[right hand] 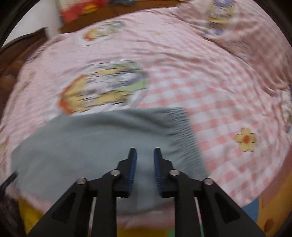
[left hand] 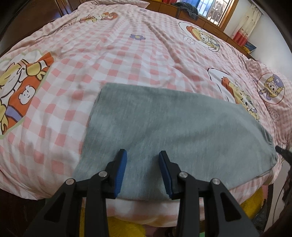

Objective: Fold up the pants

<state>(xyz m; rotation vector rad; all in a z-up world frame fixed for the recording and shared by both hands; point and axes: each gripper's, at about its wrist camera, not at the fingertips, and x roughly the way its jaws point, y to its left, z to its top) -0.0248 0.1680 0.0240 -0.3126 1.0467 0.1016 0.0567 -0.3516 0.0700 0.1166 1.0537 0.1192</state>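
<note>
Grey pants (left hand: 164, 131) lie folded flat near the front edge of a bed with a pink checked cover (left hand: 113, 60). My left gripper (left hand: 142, 154) hangs over their near part, open, with its blue pads (left hand: 122, 169) apart and nothing pinched. In the blurred right wrist view the same pants (right hand: 87, 145) show a ribbed waistband (right hand: 184, 134) on the right side. My right gripper (right hand: 145, 151) is over the cloth just left of that waistband. Its jaws stand narrowly apart, and only the flat fabric below shows through the gap.
A wooden ledge (left hand: 209, 20) runs behind the bed below a window (left hand: 213, 9), with a curtain (left hand: 246, 21) to its right. A pillow (left hand: 270, 87) in the same print lies at the right. Yellow padding (left hand: 124, 227) shows below the bed's front edge.
</note>
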